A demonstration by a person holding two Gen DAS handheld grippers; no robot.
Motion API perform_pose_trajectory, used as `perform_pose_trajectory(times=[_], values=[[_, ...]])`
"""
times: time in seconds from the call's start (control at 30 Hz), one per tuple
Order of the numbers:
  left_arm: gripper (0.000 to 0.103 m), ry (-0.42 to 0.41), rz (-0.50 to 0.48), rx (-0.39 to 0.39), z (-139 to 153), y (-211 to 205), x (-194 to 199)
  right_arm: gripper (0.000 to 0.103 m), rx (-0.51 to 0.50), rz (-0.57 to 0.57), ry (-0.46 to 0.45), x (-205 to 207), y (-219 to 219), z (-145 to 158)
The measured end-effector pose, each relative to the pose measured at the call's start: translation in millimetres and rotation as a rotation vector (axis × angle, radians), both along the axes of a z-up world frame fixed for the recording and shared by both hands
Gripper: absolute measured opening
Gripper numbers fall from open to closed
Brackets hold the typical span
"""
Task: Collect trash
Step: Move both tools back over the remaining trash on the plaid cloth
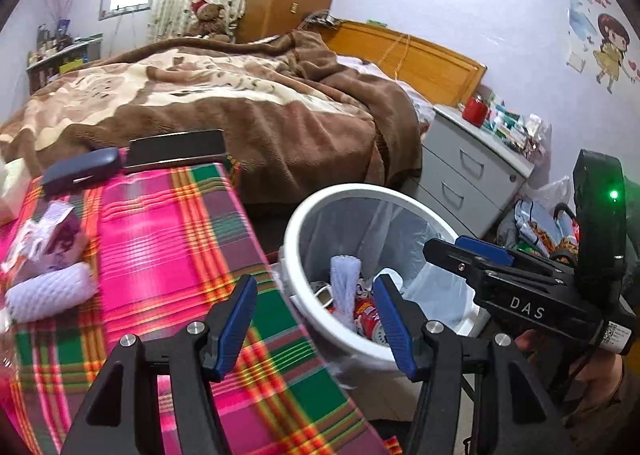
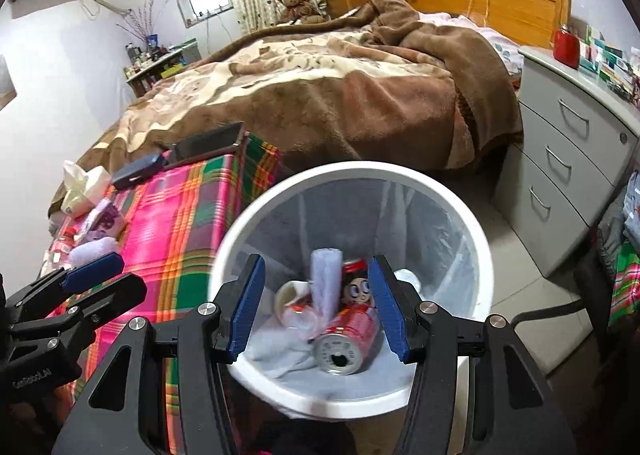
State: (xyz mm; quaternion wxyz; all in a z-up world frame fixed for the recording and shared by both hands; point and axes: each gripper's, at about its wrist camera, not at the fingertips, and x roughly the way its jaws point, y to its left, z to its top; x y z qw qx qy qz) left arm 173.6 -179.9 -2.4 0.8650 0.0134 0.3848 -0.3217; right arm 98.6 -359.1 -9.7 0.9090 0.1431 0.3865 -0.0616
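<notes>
A white trash bin [image 2: 478, 233] with a clear liner stands on the floor beside the plaid-covered table [image 1: 172, 239]. Inside lie a red can [image 2: 348, 339], a white foam net sleeve [image 2: 326, 279] and a white cup [image 2: 290, 295]. My right gripper [image 2: 318, 303] is open and empty right above the bin. My left gripper [image 1: 314, 319] is open and empty over the table's edge next to the bin [image 1: 304, 215]. On the table lie a white foam net [image 1: 50, 291] and a purple-and-white wrapper [image 1: 56, 235].
A dark glasses case [image 1: 82, 171], a black phone [image 1: 176, 149] and a tissue pack [image 2: 84, 185] also lie on the table. A bed with a brown blanket [image 1: 248, 103] is behind. A grey drawer cabinet [image 2: 568, 159] stands right of the bin.
</notes>
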Motion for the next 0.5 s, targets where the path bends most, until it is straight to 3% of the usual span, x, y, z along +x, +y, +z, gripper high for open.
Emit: perform_pose_trajectory(times=[0.5], values=[[0.060, -0.053, 0.198, -0.021, 14, 104, -18, 0.055, 0.005, 0.134, -0.068, 6, 61, 14]])
